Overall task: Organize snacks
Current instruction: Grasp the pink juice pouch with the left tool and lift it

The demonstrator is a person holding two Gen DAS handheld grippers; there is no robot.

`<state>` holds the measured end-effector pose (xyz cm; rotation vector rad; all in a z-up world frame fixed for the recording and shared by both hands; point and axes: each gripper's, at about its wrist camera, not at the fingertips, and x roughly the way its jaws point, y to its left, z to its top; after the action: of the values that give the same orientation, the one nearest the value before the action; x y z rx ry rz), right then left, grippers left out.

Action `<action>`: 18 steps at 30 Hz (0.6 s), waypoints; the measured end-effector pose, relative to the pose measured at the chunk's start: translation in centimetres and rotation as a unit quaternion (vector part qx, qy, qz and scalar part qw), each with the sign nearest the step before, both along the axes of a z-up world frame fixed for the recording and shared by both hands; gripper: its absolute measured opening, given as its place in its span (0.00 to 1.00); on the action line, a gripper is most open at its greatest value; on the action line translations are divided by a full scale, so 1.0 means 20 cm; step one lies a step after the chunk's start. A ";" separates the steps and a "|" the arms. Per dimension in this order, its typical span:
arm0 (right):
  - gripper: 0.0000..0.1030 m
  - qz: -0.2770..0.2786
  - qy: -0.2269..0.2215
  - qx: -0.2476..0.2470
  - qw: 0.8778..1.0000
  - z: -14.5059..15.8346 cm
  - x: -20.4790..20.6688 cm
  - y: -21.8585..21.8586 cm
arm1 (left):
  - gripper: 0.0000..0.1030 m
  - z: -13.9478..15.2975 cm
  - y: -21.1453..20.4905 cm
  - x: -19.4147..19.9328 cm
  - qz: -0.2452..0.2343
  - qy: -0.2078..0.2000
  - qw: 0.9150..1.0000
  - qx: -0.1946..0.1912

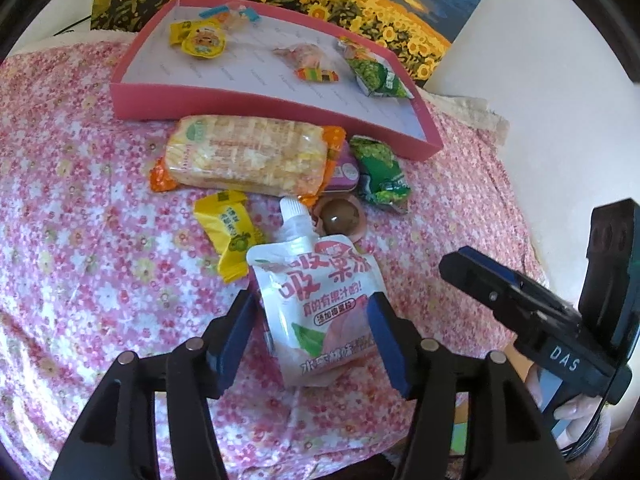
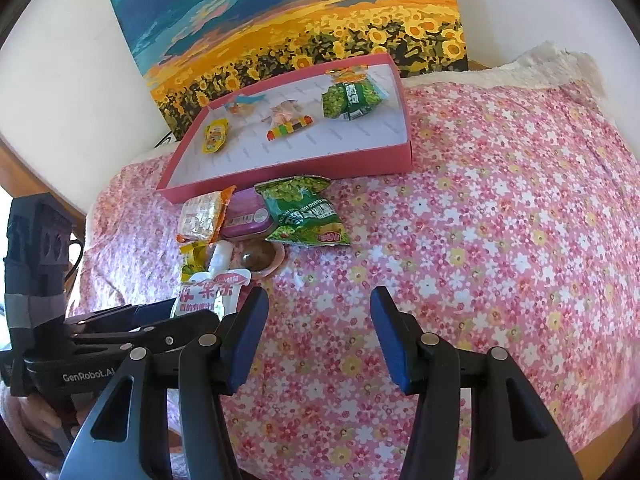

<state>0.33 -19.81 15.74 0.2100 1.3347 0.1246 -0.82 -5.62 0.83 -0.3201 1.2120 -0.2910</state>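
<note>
— Two claws are out. What is the left claw [image 1: 312,320] doing?

— Its blue fingers [image 1: 236,332] are spread wide, one on each side of the white pouch [image 1: 320,304]. They sit just beside it. I cannot tell if they touch it.

— Where is the pouch?

— Flat on the flowery cloth [image 1: 80,240], near the front edge, cap pointing at the pile of snacks.

— What is in the pile, from left to right?

— First a yellow candy [image 1: 230,232]. Behind it a long cracker pack [image 1: 248,156] with orange ends. Then a purple tin [image 1: 340,172], partly under the crackers. Then a brown jelly cup [image 1: 340,218], just past the pouch's cap. Last a green pea bag [image 1: 380,176].

— And the pink box [image 1: 240,106]?

— It is at the back of the cloth, just behind the pile. Inside, from left to right, are a yellow cup [image 1: 202,38], a clear candy bag [image 1: 304,56] and another green bag [image 1: 374,72].

— What about the right claw [image 2: 320,328]?

— It is spread too, with nothing between its fingers. It hangs over bare cloth to the right of the pouch, well apart from the pile.

— What is behind the box?

— A sunflower picture [image 2: 300,28], leaning on the wall.
</note>
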 end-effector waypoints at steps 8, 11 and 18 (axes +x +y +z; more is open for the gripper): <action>0.53 -0.014 0.003 -0.004 1.000 0.00 -0.02 -0.02 | 0.70 -0.02 -0.04 0.03 0.004 -0.017 1.000 0.000; 0.53 -0.015 0.005 -0.004 1.000 -0.01 -0.02 -0.03 | 0.73 -0.02 -0.04 0.02 0.002 -0.018 1.000 0.003; 0.53 -0.019 0.007 -0.008 1.000 0.00 -0.03 -0.04 | 0.75 0.03 -0.08 0.00 0.004 -0.032 0.997 0.068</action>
<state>-0.36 -20.51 15.71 0.2244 1.3449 0.0803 -0.86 -7.21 1.35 -0.1960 1.1615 -0.2079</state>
